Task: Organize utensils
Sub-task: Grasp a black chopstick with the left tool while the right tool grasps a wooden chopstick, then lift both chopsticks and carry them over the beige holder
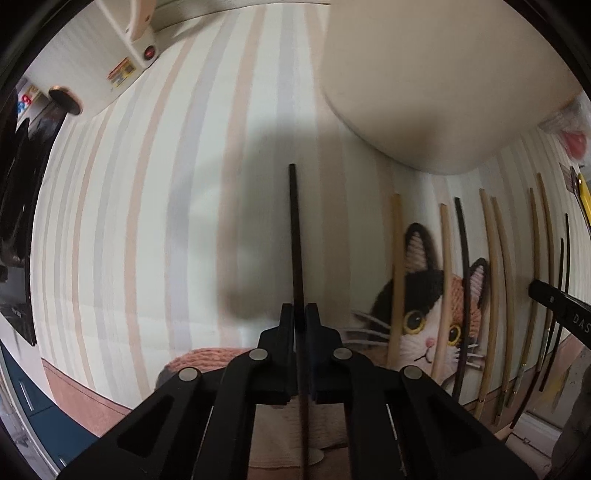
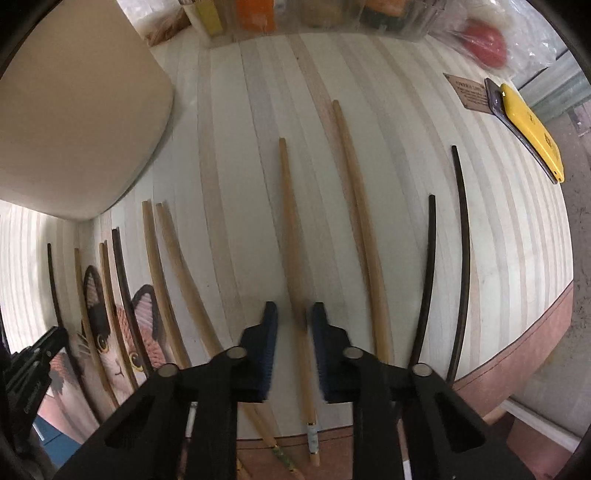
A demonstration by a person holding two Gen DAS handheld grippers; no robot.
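My left gripper [image 1: 299,308] is shut on a black chopstick [image 1: 295,236], which points straight ahead above the striped mat [image 1: 147,221]. My right gripper [image 2: 294,308] is open and straddles a wooden chopstick [image 2: 290,221] that lies on the mat. Several other wooden and black chopsticks lie in a row: a wooden pair [image 2: 358,206] just to its right, two black ones [image 2: 461,236] further right, more [image 2: 162,266] to the left over the cat picture [image 2: 118,332]. The row also shows in the left wrist view [image 1: 491,280].
A beige box [image 1: 436,81] stands at the back, also in the right wrist view [image 2: 74,110]. A yellow case [image 2: 532,133], a card [image 2: 469,92] and a clear container [image 2: 314,14] sit at the far edge. The mat's pink border [image 2: 517,350] is near right.
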